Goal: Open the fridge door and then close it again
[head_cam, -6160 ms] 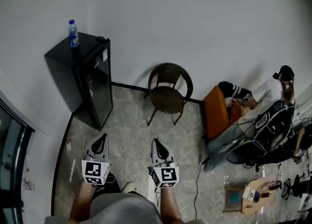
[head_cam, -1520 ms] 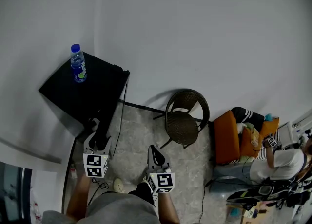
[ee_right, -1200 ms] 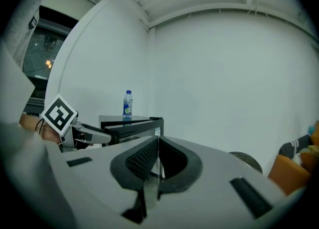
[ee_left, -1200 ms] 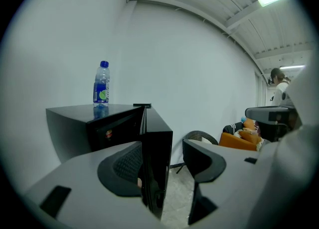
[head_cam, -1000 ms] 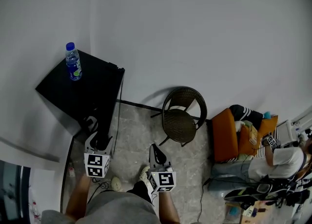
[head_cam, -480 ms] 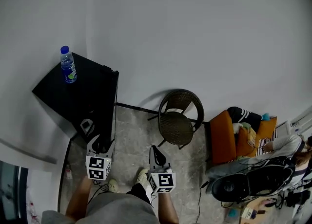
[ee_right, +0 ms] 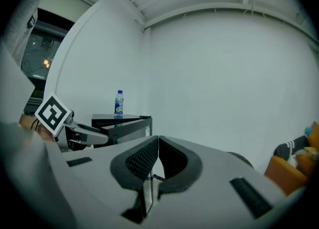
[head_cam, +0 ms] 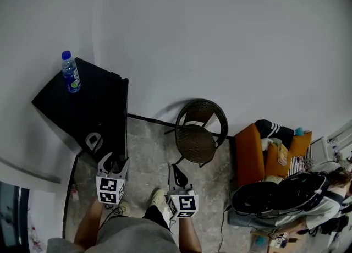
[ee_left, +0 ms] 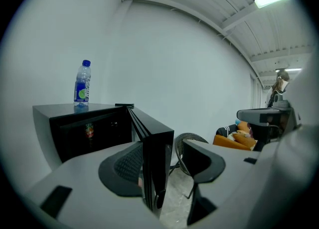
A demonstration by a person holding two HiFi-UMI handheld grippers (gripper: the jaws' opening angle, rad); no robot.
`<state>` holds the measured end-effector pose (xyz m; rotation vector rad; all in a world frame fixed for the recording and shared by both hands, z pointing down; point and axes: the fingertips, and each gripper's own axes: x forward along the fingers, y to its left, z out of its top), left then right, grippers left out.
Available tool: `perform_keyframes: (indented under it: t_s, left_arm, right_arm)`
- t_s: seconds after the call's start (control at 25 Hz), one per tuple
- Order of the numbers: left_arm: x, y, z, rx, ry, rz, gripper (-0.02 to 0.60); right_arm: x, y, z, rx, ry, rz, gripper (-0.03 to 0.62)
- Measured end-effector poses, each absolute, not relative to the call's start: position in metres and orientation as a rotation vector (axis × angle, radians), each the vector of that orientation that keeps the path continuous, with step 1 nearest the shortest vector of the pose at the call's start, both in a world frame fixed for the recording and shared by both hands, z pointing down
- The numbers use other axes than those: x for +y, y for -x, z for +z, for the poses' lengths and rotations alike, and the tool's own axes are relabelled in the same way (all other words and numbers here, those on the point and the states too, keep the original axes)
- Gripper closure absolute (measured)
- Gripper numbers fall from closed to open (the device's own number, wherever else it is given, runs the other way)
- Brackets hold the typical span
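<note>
White-walled room; level left gripper [ee_left: 162, 169], fingers [ee_left: 123, 166] closing astride fridge door [ee_left: 155, 137], perhaps touching.

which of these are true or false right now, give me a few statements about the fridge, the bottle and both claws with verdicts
1. The door of the black mini fridge stands open. True.
2. The clear plastic water bottle with a blue cap lies on the floor. False: it stands upright on top of the fridge.
3. The left claw has its jaws apart, with the door's edge between them. True.
4. The right claw grips the dark wicker chair. False: its jaws are shut on nothing, apart from the chair.
</note>
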<state>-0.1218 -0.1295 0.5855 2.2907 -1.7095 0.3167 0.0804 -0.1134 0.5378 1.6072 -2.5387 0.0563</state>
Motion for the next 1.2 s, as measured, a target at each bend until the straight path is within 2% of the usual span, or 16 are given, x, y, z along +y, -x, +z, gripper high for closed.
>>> perform_keyframes:
  t_s: [1.2]
  left_arm:
    - [-0.152,0.033,0.586,-1.555,-2.390,0.315,0.357]
  right_arm:
    - [-0.121,-0.150,0.550,-2.452,-1.719,0.117,0.569]
